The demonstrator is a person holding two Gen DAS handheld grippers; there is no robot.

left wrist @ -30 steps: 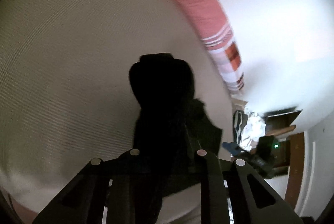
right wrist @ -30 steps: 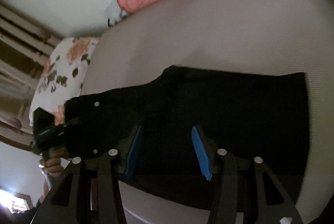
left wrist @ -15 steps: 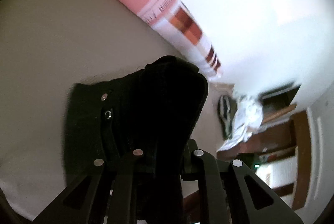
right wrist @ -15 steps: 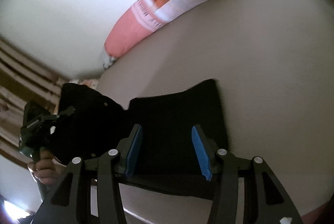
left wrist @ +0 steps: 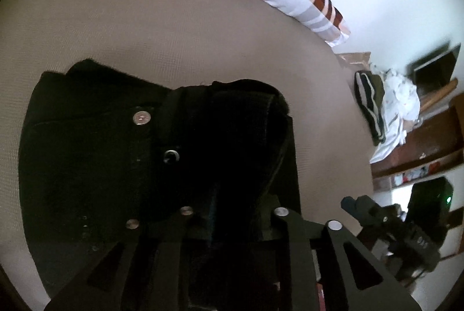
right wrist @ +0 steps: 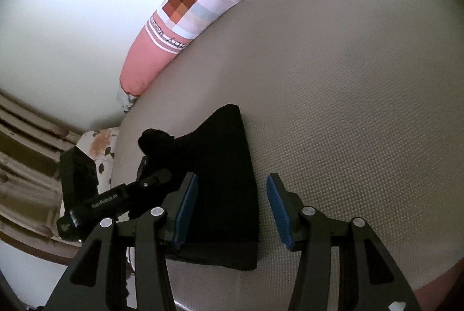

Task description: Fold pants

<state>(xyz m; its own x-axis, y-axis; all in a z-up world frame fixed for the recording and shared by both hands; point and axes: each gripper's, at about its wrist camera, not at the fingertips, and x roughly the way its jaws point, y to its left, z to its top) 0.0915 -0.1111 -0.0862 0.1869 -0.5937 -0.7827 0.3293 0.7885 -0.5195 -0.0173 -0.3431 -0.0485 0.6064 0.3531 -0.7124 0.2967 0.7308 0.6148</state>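
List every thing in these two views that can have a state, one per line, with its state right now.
Black pants: partly folded on the bed, the waistband end bunched and lifted.
Left hand-held gripper: shut on the pants' waistband end.
Right hand-held gripper: open, holding nothing, over the right edge of the pants.
Beige bed cover: spread flat.
Checked bolster pillow: lying along the wall.
Clothes pile: crumpled beside the bed.

The left gripper has its fingers clamped together, while the right gripper holds its fingers spread apart.
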